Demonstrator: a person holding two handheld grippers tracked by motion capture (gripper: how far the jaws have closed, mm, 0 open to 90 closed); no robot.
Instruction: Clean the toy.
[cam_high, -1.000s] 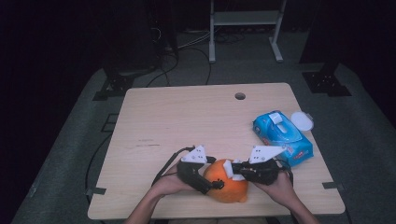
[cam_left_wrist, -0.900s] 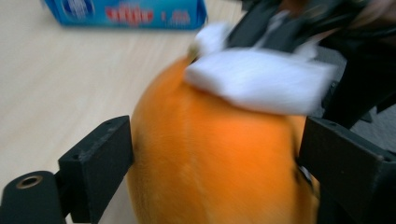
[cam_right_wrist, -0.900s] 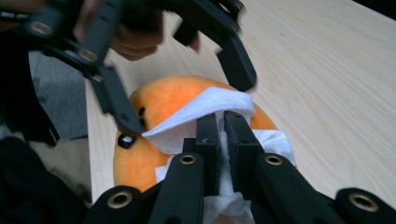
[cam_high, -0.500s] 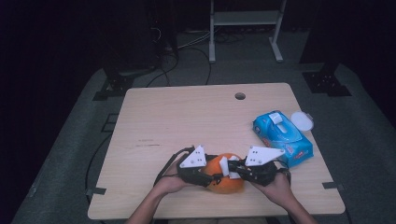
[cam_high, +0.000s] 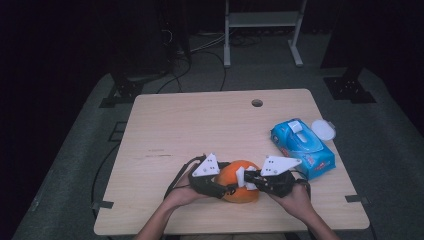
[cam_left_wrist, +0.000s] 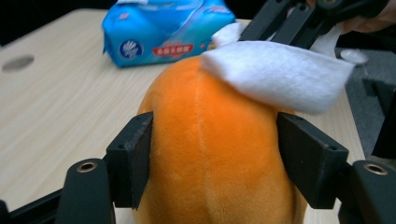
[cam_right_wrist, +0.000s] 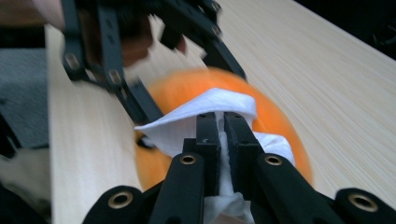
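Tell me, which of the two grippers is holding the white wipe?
The right gripper pinches the white wipe between its shut jaws and lays it on the orange plush toy. The left gripper clamps the toy's sides instead.

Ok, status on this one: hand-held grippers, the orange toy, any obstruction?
Left hand-held gripper clamped on orange plush. Right hand-held gripper shut on white wipe, wipe on the plush. Blue wipe pack off to the side, nothing blocking.

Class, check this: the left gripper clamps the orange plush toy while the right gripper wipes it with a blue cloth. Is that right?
Not quite: the cloth is white, as the right gripper view shows. The left gripper does clamp the orange plush toy, and the right gripper wipes it.
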